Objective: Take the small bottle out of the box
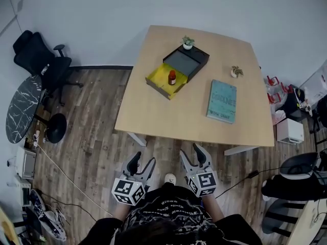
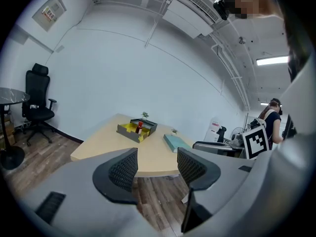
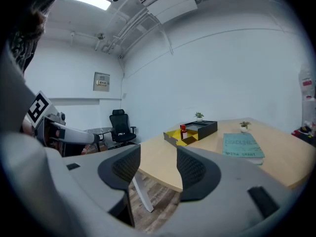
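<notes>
A small red bottle (image 1: 172,77) with a dark cap stands upright in the yellow-lined open box (image 1: 159,80) on the far left part of the wooden table (image 1: 153,111). The bottle (image 2: 139,128) also shows far off in the left gripper view, and the bottle (image 3: 183,132) in the right gripper view. My left gripper (image 1: 142,164) and right gripper (image 1: 193,155) hang low in front of the person, short of the table's near edge. Both are open with nothing between their jaws.
A black lid or tray (image 1: 187,61) lies against the box with a small potted plant (image 1: 188,42) on its far corner. A teal book (image 1: 222,100) and a second tiny plant (image 1: 235,71) sit to the right. Office chairs (image 1: 43,60) and a marble round table (image 1: 21,107) stand left.
</notes>
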`<state>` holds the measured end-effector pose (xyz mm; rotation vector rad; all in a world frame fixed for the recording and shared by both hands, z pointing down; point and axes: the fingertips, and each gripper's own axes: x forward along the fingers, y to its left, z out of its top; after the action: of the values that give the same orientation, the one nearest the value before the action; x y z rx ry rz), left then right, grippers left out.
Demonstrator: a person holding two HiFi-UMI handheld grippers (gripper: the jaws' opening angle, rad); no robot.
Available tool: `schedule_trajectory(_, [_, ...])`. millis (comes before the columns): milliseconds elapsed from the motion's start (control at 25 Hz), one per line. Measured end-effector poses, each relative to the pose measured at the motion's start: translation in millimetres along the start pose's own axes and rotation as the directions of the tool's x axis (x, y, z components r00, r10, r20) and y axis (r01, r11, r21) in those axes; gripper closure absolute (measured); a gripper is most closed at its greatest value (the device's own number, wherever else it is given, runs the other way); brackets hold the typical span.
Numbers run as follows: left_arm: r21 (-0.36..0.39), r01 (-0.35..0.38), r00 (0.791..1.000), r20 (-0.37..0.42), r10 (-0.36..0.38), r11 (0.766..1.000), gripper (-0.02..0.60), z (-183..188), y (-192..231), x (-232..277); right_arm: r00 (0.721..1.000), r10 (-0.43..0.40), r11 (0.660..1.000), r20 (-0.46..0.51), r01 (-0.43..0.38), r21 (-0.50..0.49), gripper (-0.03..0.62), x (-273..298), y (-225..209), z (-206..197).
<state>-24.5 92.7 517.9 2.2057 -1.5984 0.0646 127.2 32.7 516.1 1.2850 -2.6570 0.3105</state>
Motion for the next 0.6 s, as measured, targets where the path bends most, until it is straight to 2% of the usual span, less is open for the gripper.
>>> schedule_trajectory(280, [-0.023,0.001,1.000,0.010,-0.001,1.000,0.325,10.1,-6.4,44.1,0.998,0.056,0.998,-0.026,-0.056,-0.016,0.353,26.0,-26.0,4.7])
schedule_trajectory(600, [-0.029,0.016,1.000,-0.016,-0.016,0.999,0.325,8.0,-11.4,75.3,0.999,0.039,0.999,-0.030,-0.040,-0.010,0.353,35.5,-48.6,6.8])
